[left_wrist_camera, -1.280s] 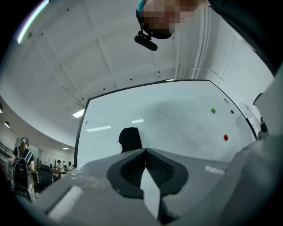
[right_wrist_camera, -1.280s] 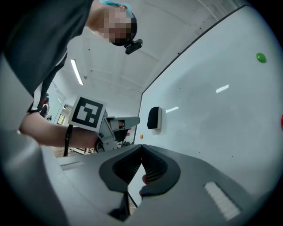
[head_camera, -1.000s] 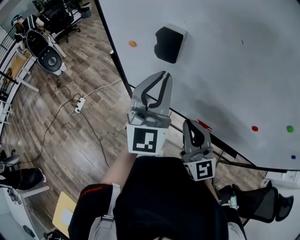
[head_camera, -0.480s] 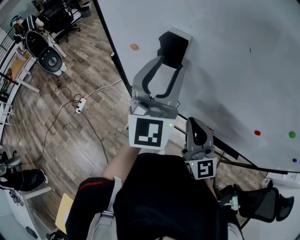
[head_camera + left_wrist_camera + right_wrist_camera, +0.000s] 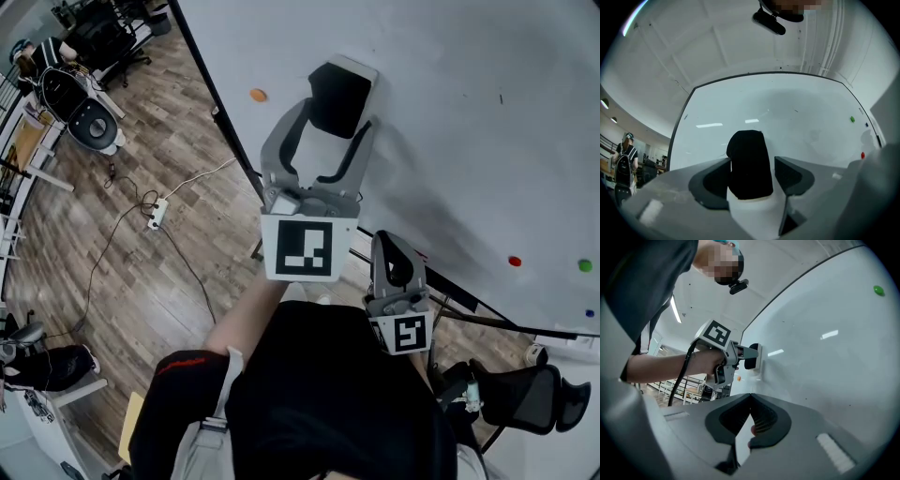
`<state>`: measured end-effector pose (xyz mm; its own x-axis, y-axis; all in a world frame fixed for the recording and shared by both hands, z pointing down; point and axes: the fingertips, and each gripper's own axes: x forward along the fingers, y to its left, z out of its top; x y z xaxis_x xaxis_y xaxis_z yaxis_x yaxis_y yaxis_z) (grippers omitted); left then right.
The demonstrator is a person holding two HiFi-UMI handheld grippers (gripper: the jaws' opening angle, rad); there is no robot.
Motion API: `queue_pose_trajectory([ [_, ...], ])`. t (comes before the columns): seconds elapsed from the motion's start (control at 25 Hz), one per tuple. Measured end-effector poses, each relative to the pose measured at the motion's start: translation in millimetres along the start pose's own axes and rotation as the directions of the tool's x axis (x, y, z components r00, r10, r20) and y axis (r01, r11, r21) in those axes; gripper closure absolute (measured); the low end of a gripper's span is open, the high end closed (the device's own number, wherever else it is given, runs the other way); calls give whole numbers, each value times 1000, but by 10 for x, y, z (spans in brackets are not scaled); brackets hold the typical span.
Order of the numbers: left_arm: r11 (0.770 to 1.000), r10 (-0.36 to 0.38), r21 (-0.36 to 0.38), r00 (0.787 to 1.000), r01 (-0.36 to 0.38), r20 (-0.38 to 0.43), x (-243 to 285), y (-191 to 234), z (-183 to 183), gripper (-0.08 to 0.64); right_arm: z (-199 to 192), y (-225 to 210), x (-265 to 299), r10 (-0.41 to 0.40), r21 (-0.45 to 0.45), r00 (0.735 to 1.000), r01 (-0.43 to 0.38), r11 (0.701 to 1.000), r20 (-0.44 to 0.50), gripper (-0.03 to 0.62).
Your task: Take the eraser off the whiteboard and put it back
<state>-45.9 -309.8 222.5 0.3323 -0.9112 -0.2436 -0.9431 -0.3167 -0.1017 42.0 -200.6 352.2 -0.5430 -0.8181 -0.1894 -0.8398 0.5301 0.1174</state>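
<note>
Eraser [image 5: 337, 89]: black pad on a white body, sitting on the whiteboard [image 5: 469, 122] near the board's left edge.
Left gripper [image 5: 336, 117]: held up to the board, one jaw on each side of the eraser's near end.
Left jaws: spread wide and have just been opening, with the eraser between them. In the left gripper view there is a clear gap at the right-hand jaw. The left-hand jaw sits just beside the eraser, and I can't confirm contact. No squeeze, so the grip is released.
Right gripper [image 5: 749, 401]: lower and closer to the person's body, near the board's bottom edge and well apart from the eraser.
Right jaws: clenched tip to tip, nothing held between them.
Marker cube [image 5: 298, 248]: on the back of the left gripper, facing the head camera. The forearm runs down from it to the black shirt.
Orange magnet [image 5: 258, 95]: on the board, left of the eraser in the head view, near it but not touching.
Red magnet [image 5: 514, 262], green magnet [image 5: 586, 265]: at the board's lower right, well apart from the eraser.
Floor [image 5: 112, 272]: wood planks, with a white cable running to a power strip [image 5: 157, 211].
</note>
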Motion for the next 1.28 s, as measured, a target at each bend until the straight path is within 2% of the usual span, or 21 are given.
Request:
queue_pose_trajectory([
  [0.16,1000,-1,-13,1000,1,-5,77,6,-14,269,-63,-40,-7,-11,7,999,11,1000,-49,590],
  [0.36,1000,-7,-21,1000,7,2,128,27,-8,269,-40,-85,-18,-24,6,1000,24,1000,-21,590],
  [0.52,1000,0,-12,1000,-1,-4,170,56,-22,272,-142,-104,-34,-36,15,996,37,999,-77,590],
  [0.64,1000,-4,-6,1000,4,-5,189,35,-32,284,-144,-127,-28,-43,14,997,44,999,-68,590],
  [0.8,999,-19,-35,1000,19,-8,209,4,-65,304,-178,-157,-32,-52,14,996,54,998,-69,590],
  [1.04,997,-37,-64,999,36,-9,169,15,-40,318,-85,-144,-33,-63,3,998,63,998,-11,591],
  [1.16,996,-43,-77,999,42,-11,169,23,-16,324,-131,-134,-48,-68,6,996,68,998,-56,590],
  [1.28,995,-45,-84,999,44,-11,160,32,-22,328,-113,-120,-49,-71,3,997,71,997,-41,591],
])
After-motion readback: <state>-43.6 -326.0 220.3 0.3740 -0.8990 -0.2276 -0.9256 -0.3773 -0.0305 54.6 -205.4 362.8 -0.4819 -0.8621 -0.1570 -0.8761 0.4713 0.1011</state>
